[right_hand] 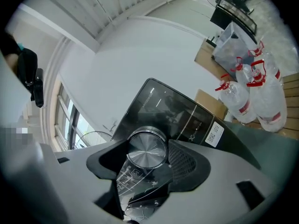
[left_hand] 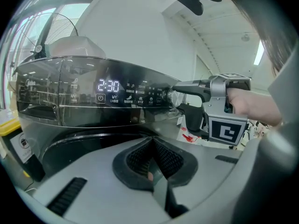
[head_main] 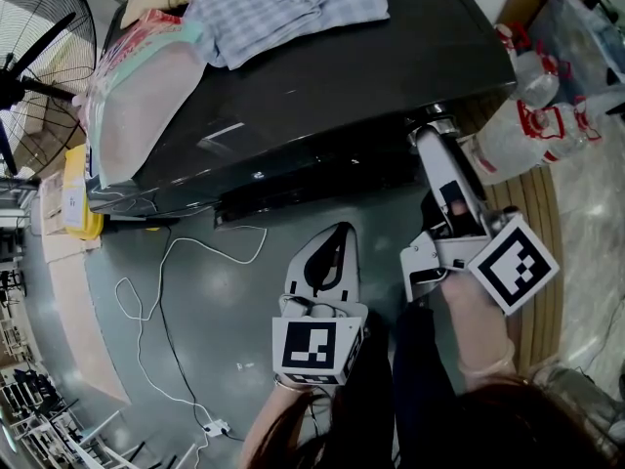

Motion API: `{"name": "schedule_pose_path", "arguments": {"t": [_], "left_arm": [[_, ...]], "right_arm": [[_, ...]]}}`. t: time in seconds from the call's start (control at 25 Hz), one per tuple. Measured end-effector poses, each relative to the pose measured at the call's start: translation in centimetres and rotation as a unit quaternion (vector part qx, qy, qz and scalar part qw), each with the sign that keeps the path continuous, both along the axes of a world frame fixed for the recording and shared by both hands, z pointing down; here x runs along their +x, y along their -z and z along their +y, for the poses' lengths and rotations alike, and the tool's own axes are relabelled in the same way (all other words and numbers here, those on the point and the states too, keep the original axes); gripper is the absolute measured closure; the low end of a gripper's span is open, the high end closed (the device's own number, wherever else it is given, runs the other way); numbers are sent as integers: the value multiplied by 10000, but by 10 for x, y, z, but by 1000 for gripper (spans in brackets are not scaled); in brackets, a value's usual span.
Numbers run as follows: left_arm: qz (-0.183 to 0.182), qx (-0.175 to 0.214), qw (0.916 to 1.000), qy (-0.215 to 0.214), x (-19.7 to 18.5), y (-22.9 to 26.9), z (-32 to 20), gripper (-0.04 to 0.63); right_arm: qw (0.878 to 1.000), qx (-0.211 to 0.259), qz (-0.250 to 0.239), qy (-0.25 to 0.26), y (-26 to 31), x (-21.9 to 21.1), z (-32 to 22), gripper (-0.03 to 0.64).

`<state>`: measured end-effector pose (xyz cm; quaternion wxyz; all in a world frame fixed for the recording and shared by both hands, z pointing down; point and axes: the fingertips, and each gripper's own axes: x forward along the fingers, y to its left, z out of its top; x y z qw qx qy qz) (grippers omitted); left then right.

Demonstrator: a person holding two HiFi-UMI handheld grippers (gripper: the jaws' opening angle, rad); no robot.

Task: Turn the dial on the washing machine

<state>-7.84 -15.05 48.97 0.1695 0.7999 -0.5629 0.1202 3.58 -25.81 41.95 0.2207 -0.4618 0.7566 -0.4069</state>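
Right gripper on washing machine dial.
Its jaws clamp the dial; left gripper hangs clenched, empty, well apart.

Head view looks steeply down on the washing machine, its top at 12 o'clock. Left gripper view faces the front panel from farther back, with the dial at 2 o'clock. Right gripper view, rolled, sits close on that dial, which both gripper views share.
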Motion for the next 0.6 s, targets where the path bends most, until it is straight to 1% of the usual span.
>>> {"name": "schedule_pose_path", "arguments": {"t": [0.2, 0.36, 0.6], "left_arm": [[-24, 40, 10000, -10, 0, 4, 0, 578], [-13, 73, 10000, -42, 2, 9, 4, 578], [-22, 163, 9998, -117, 5, 19, 11, 578]], "right_arm": [[9999, 91, 113, 30, 0, 0, 0, 322], [9994, 155, 302, 21, 2, 3, 0, 318], [9987, -5, 504, -36, -3, 7, 10, 318]]}}
